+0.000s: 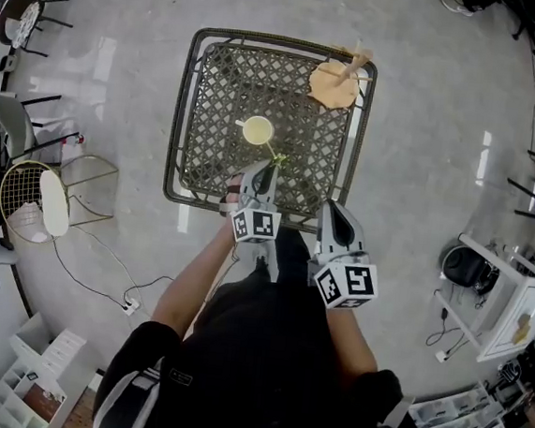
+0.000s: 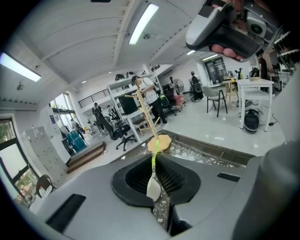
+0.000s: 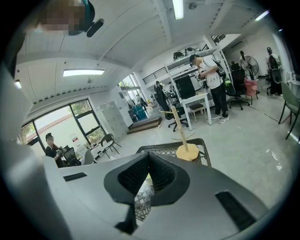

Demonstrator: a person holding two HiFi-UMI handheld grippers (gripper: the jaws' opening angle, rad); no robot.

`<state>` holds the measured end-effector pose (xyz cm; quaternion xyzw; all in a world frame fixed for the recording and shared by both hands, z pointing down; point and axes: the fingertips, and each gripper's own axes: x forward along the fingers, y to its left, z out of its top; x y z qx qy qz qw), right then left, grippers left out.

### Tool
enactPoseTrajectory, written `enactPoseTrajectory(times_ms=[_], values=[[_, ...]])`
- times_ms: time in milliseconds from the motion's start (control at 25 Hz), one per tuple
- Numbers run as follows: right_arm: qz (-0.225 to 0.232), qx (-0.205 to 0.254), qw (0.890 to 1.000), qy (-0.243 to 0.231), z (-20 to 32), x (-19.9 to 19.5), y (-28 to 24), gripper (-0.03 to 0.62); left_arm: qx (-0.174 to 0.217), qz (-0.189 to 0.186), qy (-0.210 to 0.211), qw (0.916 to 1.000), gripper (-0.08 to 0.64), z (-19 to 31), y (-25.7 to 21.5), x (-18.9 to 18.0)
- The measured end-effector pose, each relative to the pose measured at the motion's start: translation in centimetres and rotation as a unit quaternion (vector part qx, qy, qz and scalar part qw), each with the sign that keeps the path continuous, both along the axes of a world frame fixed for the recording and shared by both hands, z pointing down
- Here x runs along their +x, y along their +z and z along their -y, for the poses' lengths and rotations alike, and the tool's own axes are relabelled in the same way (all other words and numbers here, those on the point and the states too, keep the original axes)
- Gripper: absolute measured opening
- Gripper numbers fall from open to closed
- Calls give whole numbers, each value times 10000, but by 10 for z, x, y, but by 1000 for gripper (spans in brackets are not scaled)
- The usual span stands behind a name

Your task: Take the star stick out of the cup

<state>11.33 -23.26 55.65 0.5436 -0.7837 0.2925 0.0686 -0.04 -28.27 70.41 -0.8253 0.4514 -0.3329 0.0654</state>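
Head view puts the dark metal lattice table (image 1: 221, 91) ahead of me, and left of its middle stands the small pale yellow cup (image 1: 258, 130). From the cup's mouth a thin green star stick (image 1: 272, 150) slants toward me, its far end at the rim. My left gripper (image 1: 269, 167) meets that stick just beside the cup. In the left gripper view its two black ribbed pads are pinched together with the green stick clamped between them. A pale cream shape sits at the stick's lower end, and I cannot tell what it is. Farther right, at the table's far corner, I see a wooden stand (image 1: 334, 85) with a round tan base and an upright peg. My right gripper (image 1: 333, 209) hangs at the table's near edge, apart from the cup. In the right gripper view its pads touch at the tips with nothing between them, and only lattice shows through the gap below.
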Motion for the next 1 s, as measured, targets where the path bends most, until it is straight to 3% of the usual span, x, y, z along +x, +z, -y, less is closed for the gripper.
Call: enactPoseTrajectory(times_ms=[600,1000], values=[[56,53,9997,-234,1,-8,0,0,-29,-610,-603,9963,29,5,-39,-20],[131,67,9987,-484,15,-15,-2,0,-164,-1169,-1075,9872,28,14,-68,-33]])
